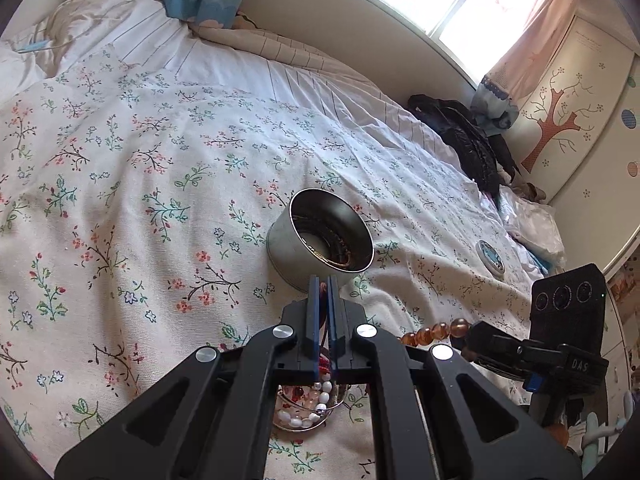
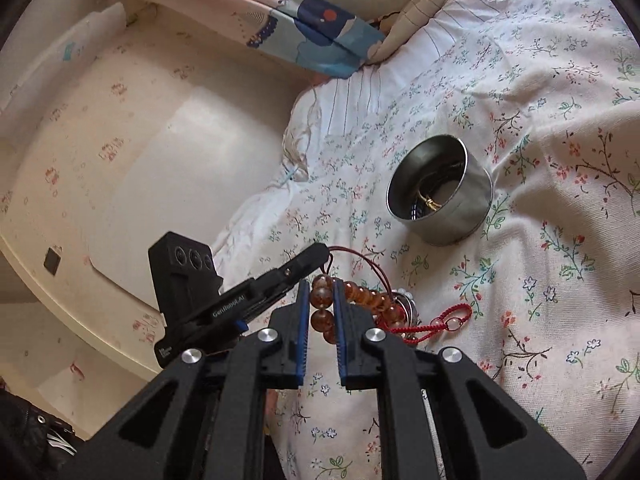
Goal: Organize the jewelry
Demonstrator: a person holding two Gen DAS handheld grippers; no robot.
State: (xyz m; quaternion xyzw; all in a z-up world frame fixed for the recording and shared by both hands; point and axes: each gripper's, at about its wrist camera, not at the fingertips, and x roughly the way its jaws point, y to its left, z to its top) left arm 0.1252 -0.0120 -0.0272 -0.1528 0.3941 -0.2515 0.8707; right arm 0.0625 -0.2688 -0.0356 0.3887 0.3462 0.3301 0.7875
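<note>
Right wrist view: the right gripper [image 2: 322, 296] is clamped on an amber bead bracelet [image 2: 360, 294], whose strand trails off to its right over a tangle of red cord [image 2: 440, 322] on the floral bedspread [image 2: 560, 300]. The left gripper [image 1: 323, 292] is closed on a thin red cord, with a cluster of white and pink beads [image 1: 312, 404] seen beneath it. The untangling step appears to be in hand. Next, the bracelet likely needs lifting clear and carrying forward and right to the open metal tin [image 2: 476, 204].

The round tin [image 2: 440, 192] is shiny bare metal. The bedspread [image 1: 140, 184] is matt woven cloth. The amber beads [image 2: 322, 300] look glossy and translucent, the cord [image 2: 444, 322] braided red thread.
</note>
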